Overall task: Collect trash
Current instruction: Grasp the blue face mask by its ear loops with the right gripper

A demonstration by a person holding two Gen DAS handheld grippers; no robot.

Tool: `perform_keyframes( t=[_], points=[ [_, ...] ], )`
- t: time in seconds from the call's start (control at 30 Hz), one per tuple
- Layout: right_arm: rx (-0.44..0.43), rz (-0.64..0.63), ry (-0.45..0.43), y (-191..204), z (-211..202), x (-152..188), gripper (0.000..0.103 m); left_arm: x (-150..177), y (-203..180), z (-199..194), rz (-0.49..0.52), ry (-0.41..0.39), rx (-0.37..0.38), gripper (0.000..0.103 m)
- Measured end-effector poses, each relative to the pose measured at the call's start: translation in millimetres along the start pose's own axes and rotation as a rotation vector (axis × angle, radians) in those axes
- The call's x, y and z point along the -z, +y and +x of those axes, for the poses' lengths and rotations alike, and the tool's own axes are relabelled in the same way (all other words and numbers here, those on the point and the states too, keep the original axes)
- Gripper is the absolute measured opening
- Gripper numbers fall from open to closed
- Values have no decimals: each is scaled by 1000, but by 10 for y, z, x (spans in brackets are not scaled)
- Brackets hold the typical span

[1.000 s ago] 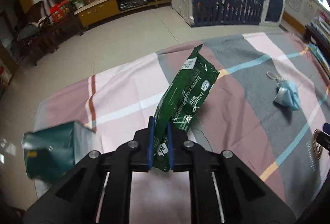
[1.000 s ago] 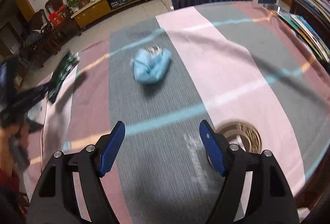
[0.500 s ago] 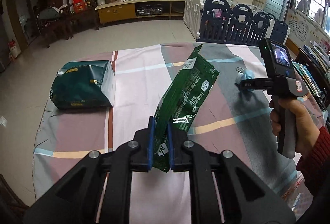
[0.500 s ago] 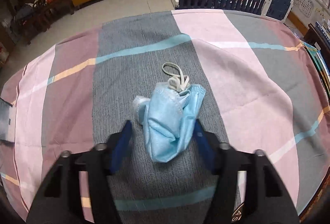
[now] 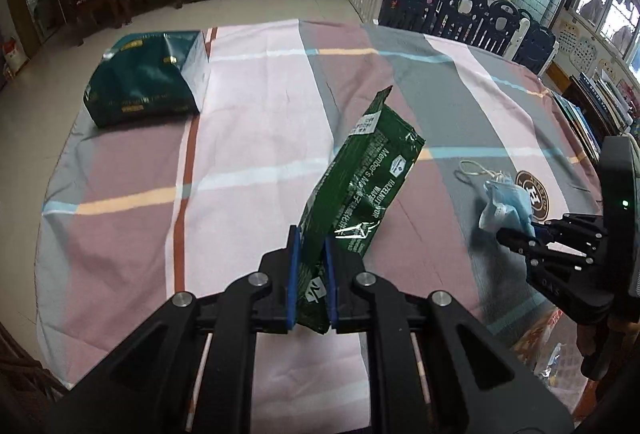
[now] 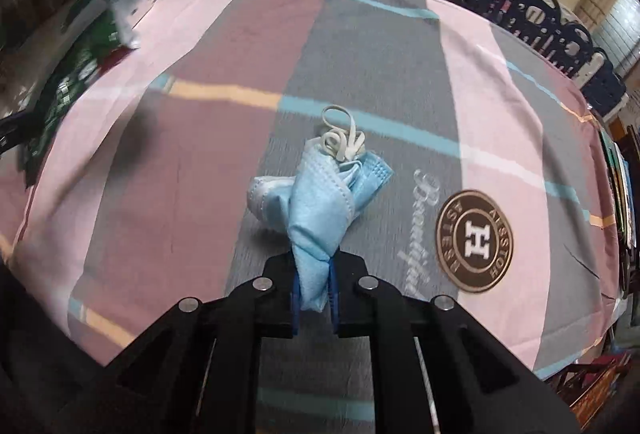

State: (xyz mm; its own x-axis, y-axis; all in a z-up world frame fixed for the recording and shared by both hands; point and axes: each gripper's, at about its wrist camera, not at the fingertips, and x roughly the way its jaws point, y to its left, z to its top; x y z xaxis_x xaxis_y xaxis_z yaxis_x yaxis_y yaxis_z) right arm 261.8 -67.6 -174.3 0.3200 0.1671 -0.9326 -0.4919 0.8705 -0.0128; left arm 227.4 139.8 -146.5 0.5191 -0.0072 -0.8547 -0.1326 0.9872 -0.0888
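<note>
A green snack wrapper (image 5: 360,186) stands up from my left gripper (image 5: 310,262), which is shut on its lower end above the striped tablecloth (image 5: 248,122). A crumpled blue face mask (image 6: 320,206) with white ear loops is pinched by one corner between the blue pads of my right gripper (image 6: 314,282); its jaws are opening slightly, with the pads still on the mask. In the left wrist view the same mask (image 5: 508,206) hangs from the right gripper (image 5: 516,234) at the right edge. The wrapper (image 6: 60,90) shows blurred at the far left of the right wrist view.
A dark green bag (image 5: 148,78) lies at the table's far left corner. A round brown logo (image 6: 474,236) is printed on the cloth near the mask. A navy and white playpen fence (image 5: 460,6) stands beyond the table, and books (image 5: 588,114) lie along its right side.
My right gripper went from wide open to closed on the blue mask and has lifted it. My left gripper carried the wrapper sideways, bringing the dark green bag into fuller view.
</note>
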Motion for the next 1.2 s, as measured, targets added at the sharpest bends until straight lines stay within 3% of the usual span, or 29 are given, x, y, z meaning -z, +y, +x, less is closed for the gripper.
perform_keyframes(
  t=[0.03, 0.1, 0.2, 0.33, 0.5, 0.67, 0.73, 0.83, 0.9, 1.03, 1.2],
  points=[
    [-48, 11, -24, -5, -88, 75, 59, 45, -8, 14, -3, 14, 7, 13],
    [-78, 55, -99, -46, -255, 154, 81, 111, -17, 19, -2, 25, 10, 13],
    [-178, 194, -152, -242, -366, 258, 81, 171, -2, -1, -1, 25, 2, 13],
    [-181, 339, -122, -410, -175, 237, 80, 213, 28, -48, -4, 18, -8, 13],
    [-183, 374, -84, -265, 67, 92, 66, 226, 72, -90, -13, 13, -7, 13],
    [-143, 278, -68, 102, 154, 0, 52, 248, 116, -168, -23, 3, -8, 13],
    [-139, 243, -62, 207, 159, -5, 34, 255, 124, -228, -27, -10, -2, 13],
    [-69, 167, -85, 373, 31, 21, 15, 272, 93, -348, -22, -31, -4, 13],
    [-29, 148, -112, 421, -145, 70, 13, 292, 65, -473, -20, -56, -21, 13],
    [129, 107, -226, 488, -707, 254, 13, 324, -11, -764, -10, -101, -39, 13],
    [205, 155, -335, 392, -1390, 573, 13, 374, -227, -1281, 42, -214, -84, 13]
  ],
)
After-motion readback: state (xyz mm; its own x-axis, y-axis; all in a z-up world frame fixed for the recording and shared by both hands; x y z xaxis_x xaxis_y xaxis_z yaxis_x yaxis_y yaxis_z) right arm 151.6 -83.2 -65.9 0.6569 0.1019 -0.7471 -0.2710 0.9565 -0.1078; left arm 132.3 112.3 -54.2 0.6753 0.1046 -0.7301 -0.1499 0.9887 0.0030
